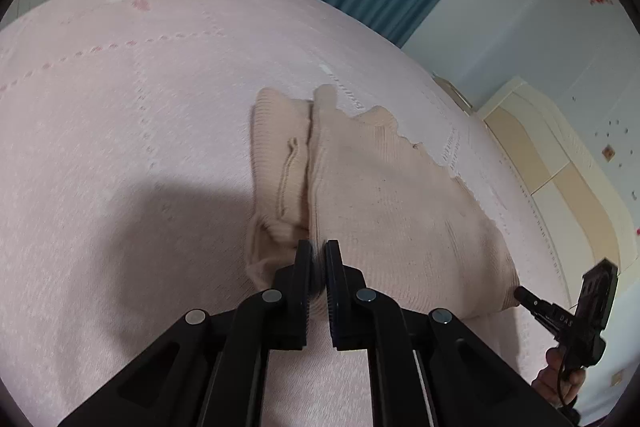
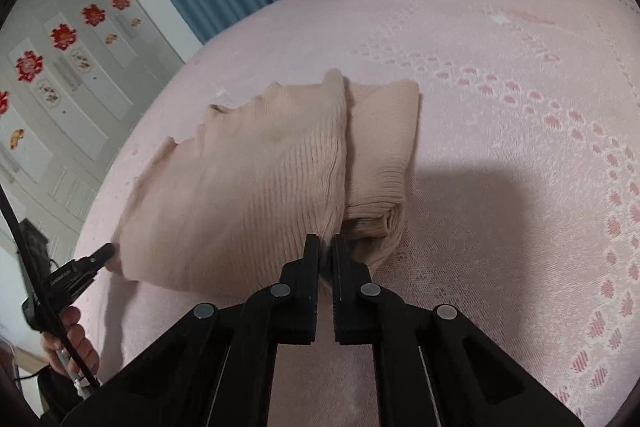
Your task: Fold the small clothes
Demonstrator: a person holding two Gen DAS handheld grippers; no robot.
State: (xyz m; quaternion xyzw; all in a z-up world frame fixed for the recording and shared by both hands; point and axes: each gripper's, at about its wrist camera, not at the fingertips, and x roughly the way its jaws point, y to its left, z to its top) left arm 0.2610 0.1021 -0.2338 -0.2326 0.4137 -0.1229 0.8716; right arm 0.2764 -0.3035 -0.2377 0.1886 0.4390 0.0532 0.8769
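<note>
A beige ribbed knit garment (image 1: pixel 360 187) lies on the pink bedspread (image 1: pixel 120 107), folded lengthwise with two flaps meeting at a seam, probably leggings, its near edge lifted.

Two close wrist views — shared garment (image 1: pixel 360 187)

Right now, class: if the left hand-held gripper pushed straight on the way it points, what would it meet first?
The left hand-held gripper is already shut on the near edge of the beige knit garment; straight on, it would probably only push into more of that garment.
</note>
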